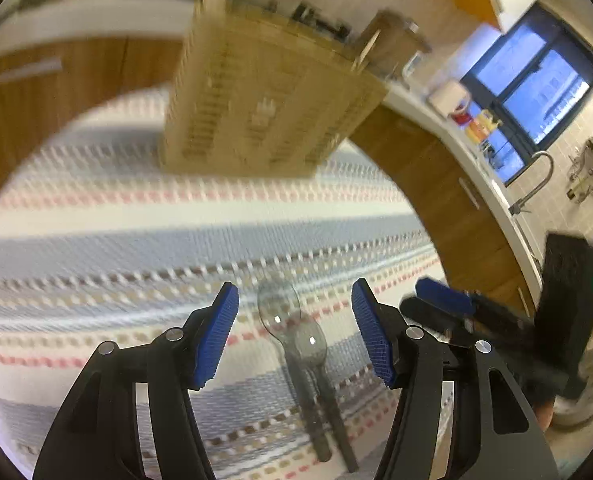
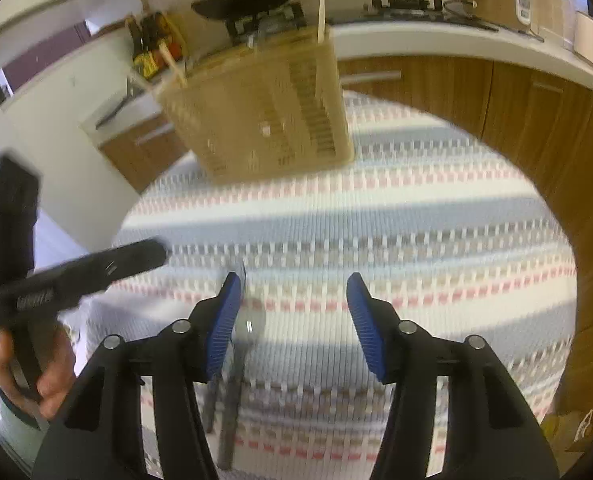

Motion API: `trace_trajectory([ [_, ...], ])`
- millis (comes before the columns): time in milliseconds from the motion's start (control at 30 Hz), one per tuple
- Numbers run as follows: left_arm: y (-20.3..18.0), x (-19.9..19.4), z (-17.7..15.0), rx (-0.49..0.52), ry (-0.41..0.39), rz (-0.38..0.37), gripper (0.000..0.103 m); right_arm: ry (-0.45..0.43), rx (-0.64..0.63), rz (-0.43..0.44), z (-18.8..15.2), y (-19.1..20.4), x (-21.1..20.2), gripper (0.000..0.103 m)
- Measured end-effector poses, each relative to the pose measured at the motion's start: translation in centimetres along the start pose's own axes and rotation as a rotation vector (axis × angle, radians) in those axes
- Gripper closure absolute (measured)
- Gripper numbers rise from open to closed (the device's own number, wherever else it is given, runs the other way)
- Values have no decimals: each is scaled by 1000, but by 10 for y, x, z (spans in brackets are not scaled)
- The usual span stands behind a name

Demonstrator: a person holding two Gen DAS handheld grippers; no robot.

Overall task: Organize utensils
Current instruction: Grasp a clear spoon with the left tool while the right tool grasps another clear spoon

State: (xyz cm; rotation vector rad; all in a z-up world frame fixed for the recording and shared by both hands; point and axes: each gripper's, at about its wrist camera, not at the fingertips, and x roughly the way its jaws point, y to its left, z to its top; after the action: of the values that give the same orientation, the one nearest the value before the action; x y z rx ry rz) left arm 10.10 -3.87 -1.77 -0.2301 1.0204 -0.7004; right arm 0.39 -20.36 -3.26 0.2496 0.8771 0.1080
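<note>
**Two spoons side by side, both tongs released above them**

The left tongs hang parted and empty over two dark-handled spoons lying touching on the striped woven cloth that covers the surface. The right tongs are also parted and hold nothing; in the right wrist view the spoons lie beside and under their left pad.

The likeliest slip: since the spoons lie against each other, a close could catch both, or pinch one bowl and flick the other away. The bowls look smooth, rounded and glossy, poor purchase for the ribbed blue pads; the slim straight handles seem the safer hold. The two tongs are near each other and could collide.

The beige slatted utensil holder, a boxy basket with a few sticks already in it, stands well apart at the cloth's far end.
</note>
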Motion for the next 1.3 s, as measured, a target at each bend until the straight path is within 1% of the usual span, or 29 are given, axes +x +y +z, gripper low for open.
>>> trace_trajectory([
  [33,1,5,1,-7,5,9,46,5,5,3,-3,0,0,54],
  [67,0,12,2,-8,14,35,46,8,8,2,-8,-1,-1,54],
  [167,-6,35,2,14,67,88,46,4,0,-28,-16,-2,-2,54],
  [267,-13,51,1,35,86,147,46,11,-3,-28,-18,-4,-2,54],
  [333,-20,62,-3,72,86,215,46,19,-5,-34,-16,-6,-1,54],
  [433,-27,72,-10,91,104,234,46,30,-10,-36,-20,-8,0,54],
  [500,-33,76,-12,111,94,259,47,33,-6,-36,-20,-10,-2,54],
  [533,-34,77,-12,120,91,271,50,38,-5,-37,-21,-11,-2,54],
  [567,-36,80,-13,121,90,276,57,45,-4,-39,-21,-11,-1,54],
  [600,-37,82,-14,119,90,280,61,51,-4,-40,-23,-11,-3,54],
  [633,-36,82,-14,116,87,288,71,60,-8,-40,-24,-10,-2,54],
  [667,-34,81,-13,109,90,283,71,74,-17,-41,-23,-8,-1,54],
  [767,-25,72,-10,73,86,236,71,114,-39,-28,-21,0,7,54],
  [900,-3,45,-14,30,64,226,72,191,-42,5,-14,12,26,55],
  [1000,16,23,-16,-10,36,226,72,258,-59,15,-11,26,45,61],
  [1033,23,15,-16,-24,25,229,72,283,-61,4,-10,31,53,64],
  [1067,28,10,-17,-33,17,231,72,303,-64,-12,-10,36,60,65],
  [1133,39,-3,-19,-41,-7,240,72,314,-84,-48,-8,46,67,65],
  [1233,46,-14,-21,-41,-27,243,72,349,-121,-106,-1,60,76,65],
  [1300,50,-16,-23,-45,-31,235,72,371,-167,-165,0,70,82,65],
])
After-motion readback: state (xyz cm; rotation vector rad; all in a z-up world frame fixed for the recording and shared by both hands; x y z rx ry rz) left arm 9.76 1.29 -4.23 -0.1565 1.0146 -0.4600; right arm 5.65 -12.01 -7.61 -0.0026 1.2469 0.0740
